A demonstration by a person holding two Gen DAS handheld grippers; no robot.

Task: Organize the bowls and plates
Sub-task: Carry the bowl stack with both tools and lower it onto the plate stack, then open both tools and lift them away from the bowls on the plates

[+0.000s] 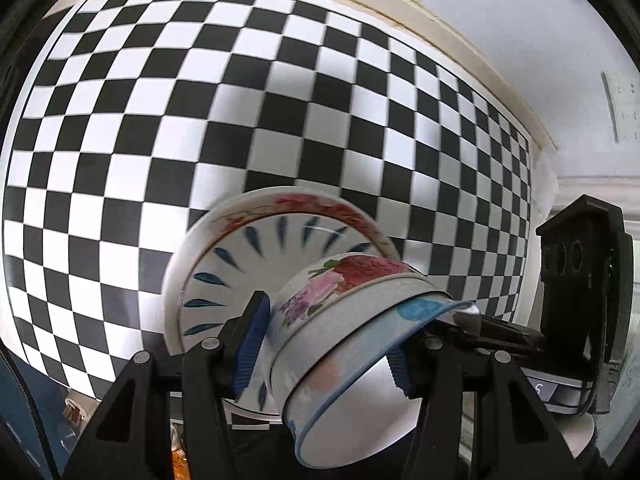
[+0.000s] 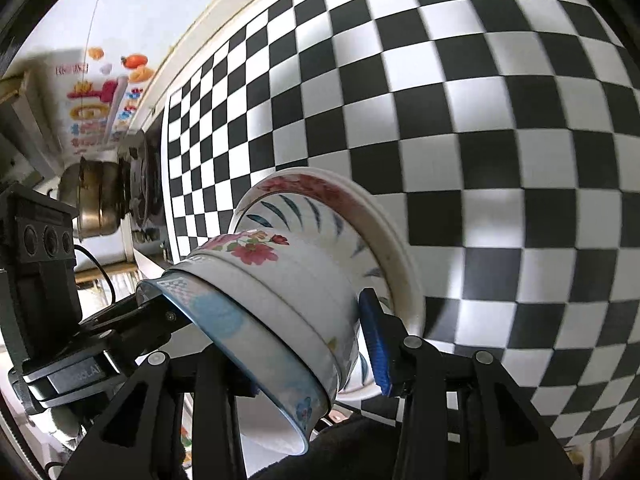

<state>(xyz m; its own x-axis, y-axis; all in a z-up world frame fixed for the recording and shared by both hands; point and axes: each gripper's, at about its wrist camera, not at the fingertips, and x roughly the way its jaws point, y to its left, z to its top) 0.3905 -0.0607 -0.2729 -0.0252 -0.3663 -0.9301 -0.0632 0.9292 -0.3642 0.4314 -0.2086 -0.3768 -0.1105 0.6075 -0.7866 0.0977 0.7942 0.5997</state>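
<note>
Stack (image 1: 320, 320) of nested bowls on plates is being carried tilted above checkered cloth (image 1: 160, 120), pinched from both sides for balance. L gripper (image 1: 324, 344) & R gripper (image 2: 304, 344) jaws partly closed, pads being pressed against bowl walls, one side each.

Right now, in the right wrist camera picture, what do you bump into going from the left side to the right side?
The other gripper → blue-rimmed bowl → flowery bowl → white plate → checkered tablecloth.
</note>
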